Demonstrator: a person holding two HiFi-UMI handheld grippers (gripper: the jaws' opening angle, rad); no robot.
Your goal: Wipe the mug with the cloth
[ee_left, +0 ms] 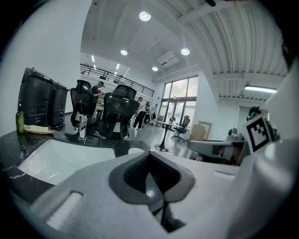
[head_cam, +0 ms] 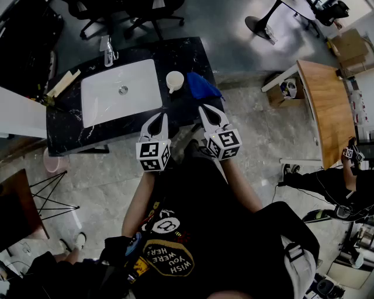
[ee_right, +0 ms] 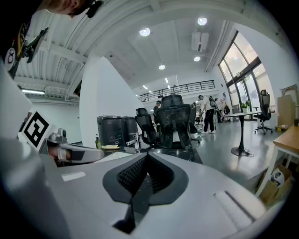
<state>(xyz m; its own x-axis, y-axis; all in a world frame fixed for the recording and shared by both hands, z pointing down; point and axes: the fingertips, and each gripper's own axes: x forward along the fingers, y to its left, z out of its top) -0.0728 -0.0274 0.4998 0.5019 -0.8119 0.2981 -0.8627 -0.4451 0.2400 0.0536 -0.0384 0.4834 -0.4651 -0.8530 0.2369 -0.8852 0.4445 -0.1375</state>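
A cream mug [head_cam: 174, 80] stands upright on the black counter [head_cam: 187, 55], just right of the white sink [head_cam: 121, 91]. Touching the mug's right side lies a crumpled blue cloth [head_cam: 201, 86]. My left gripper [head_cam: 159, 117] hovers at the counter's near edge, below the sink's right corner, with its jaws together and nothing in them. My right gripper [head_cam: 207, 110] is beside it, a short way in front of the cloth, also shut and empty. The left gripper view shows its closed tips [ee_left: 149, 155] and the mug's rim [ee_left: 135, 151] beyond. The right gripper [ee_right: 146, 157] points over the counter.
A faucet [head_cam: 107, 52] stands behind the sink, and a pale wooden piece [head_cam: 64, 83] lies at the counter's left end. Office chairs [head_cam: 146, 11] are beyond the counter. A wooden table [head_cam: 327, 111] is to the right, and a pink bin [head_cam: 54, 163] sits on the floor to the left.
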